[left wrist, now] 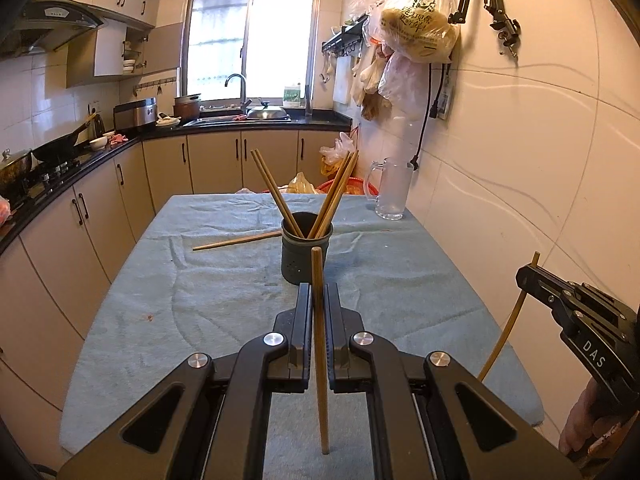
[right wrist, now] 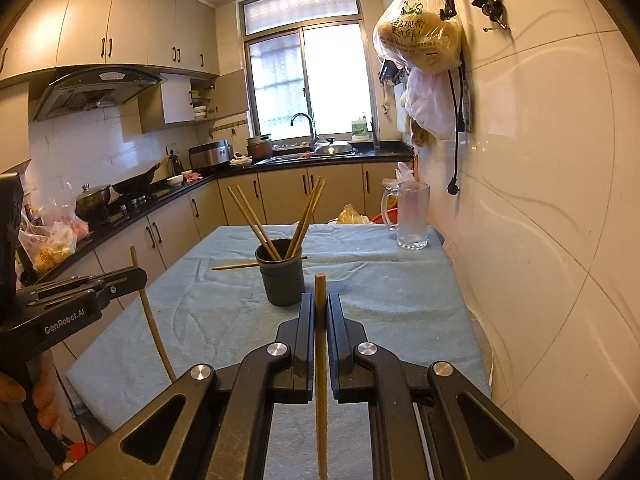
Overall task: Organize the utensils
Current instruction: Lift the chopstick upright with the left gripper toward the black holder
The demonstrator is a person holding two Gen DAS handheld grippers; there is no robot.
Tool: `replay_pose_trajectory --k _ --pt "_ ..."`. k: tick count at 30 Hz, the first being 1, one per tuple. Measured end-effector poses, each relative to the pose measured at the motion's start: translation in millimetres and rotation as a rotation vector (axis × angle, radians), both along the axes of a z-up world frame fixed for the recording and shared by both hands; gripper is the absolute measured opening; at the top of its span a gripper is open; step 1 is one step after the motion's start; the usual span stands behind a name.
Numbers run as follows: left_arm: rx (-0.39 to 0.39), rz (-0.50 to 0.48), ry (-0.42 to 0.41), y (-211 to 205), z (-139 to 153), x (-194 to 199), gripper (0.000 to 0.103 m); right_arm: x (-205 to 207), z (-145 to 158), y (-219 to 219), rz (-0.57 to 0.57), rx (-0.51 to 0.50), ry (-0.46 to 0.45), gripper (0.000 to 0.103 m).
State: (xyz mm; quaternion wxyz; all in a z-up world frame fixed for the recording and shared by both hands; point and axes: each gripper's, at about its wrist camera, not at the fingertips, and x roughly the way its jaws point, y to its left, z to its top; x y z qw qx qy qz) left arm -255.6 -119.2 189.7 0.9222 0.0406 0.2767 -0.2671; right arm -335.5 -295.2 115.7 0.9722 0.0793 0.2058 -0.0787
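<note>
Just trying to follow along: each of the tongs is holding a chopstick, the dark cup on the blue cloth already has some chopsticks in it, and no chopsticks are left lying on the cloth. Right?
Not quite. One loose chopstick lies on the blue cloth beside the dark cup, as the left wrist view shows. The rest holds: the left tongs and right tongs each grip a chopstick, and the cup holds several.

A chopstick is clamped upright in the right gripper, near a dark holder on the tabletop.
</note>
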Motion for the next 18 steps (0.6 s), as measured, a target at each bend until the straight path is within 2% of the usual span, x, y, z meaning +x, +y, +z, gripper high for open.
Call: replay_pose_trajectory --k 10,18 --pt "-0.003 0.004 0.008 3.7 0.2 -0.5 0.005 0.4 4.7 0.2 -0.001 0.003 -0.006 0.006" --pt "0.026 0.041 0.013 7.7 4.6 6.2 0.005 7.1 7.1 1.2 0.001 0.003 -0.002 0.006"
